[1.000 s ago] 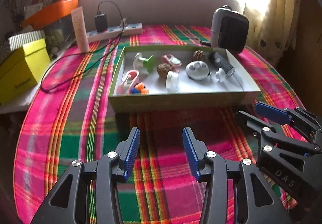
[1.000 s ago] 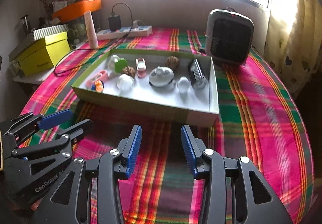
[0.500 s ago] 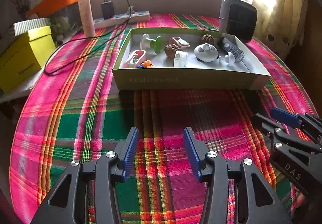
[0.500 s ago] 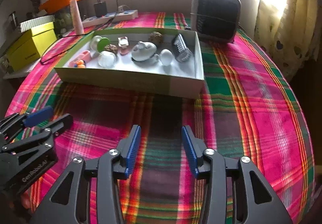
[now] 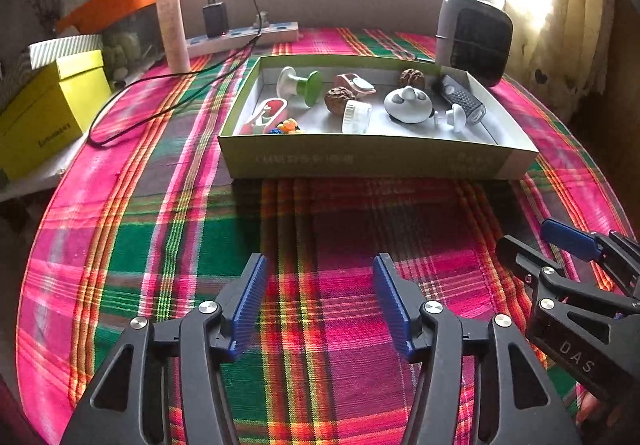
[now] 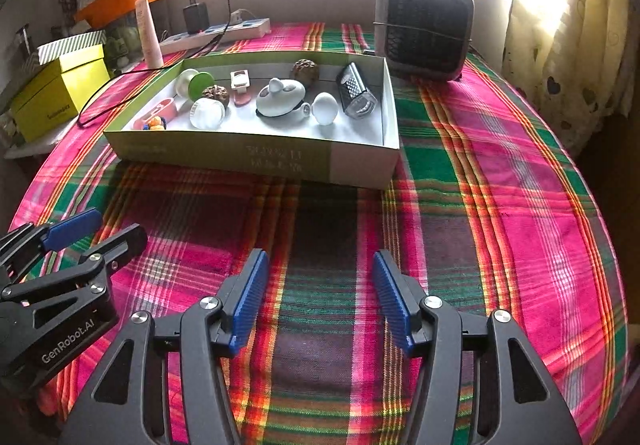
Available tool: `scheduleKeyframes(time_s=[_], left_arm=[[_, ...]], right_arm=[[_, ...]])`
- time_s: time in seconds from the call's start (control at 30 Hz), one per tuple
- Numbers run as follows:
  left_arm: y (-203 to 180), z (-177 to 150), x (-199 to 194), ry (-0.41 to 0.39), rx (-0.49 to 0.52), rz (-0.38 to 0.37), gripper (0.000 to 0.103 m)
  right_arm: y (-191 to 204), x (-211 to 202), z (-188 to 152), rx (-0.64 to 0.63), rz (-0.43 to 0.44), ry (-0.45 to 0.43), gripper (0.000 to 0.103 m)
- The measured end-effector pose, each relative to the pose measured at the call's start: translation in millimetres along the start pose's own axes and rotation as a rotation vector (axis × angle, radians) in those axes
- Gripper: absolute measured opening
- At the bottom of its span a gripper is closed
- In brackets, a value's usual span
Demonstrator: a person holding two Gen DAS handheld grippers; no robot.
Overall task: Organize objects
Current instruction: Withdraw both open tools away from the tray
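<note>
A shallow green and white box (image 5: 372,159) (image 6: 256,157) sits on the plaid tablecloth. It holds several small items: a white and green spool (image 5: 300,85), a walnut (image 5: 338,99), a white cap (image 5: 356,117), a white teapot-shaped thing (image 6: 280,97), a small grater (image 6: 356,91) and a pink case (image 5: 264,115). My left gripper (image 5: 320,301) is open and empty above the cloth, well in front of the box. My right gripper (image 6: 318,297) is open and empty, beside the left one (image 6: 64,245). The right gripper also shows in the left wrist view (image 5: 560,245).
A grey fan heater (image 6: 424,33) stands behind the box at the right. A power strip (image 5: 244,39) with a black cable, a pink tube (image 5: 174,31), a yellow box (image 5: 44,113) and an orange bin (image 5: 116,1) line the back left. A curtain (image 6: 568,25) hangs at right.
Both grippers have opened wider. They drew back from the box about half a second ago and now sit a little closer to it again.
</note>
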State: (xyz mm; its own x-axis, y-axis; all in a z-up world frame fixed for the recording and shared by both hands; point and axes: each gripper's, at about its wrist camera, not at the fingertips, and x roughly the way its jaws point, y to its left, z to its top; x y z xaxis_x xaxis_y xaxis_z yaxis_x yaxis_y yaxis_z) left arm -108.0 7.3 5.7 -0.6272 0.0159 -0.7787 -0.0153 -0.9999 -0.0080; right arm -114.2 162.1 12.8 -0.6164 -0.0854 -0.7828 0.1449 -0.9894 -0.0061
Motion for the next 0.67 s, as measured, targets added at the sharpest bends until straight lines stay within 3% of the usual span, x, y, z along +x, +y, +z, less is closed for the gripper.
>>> scheduleKeyframes(time_s=[0.67], left_arm=[[-0.7,0.2,0.0,0.001,0.003,-0.002,0.057]], right_arm=[[0.4,0.0,-0.1,0.0,0.0,0.0,0.057]])
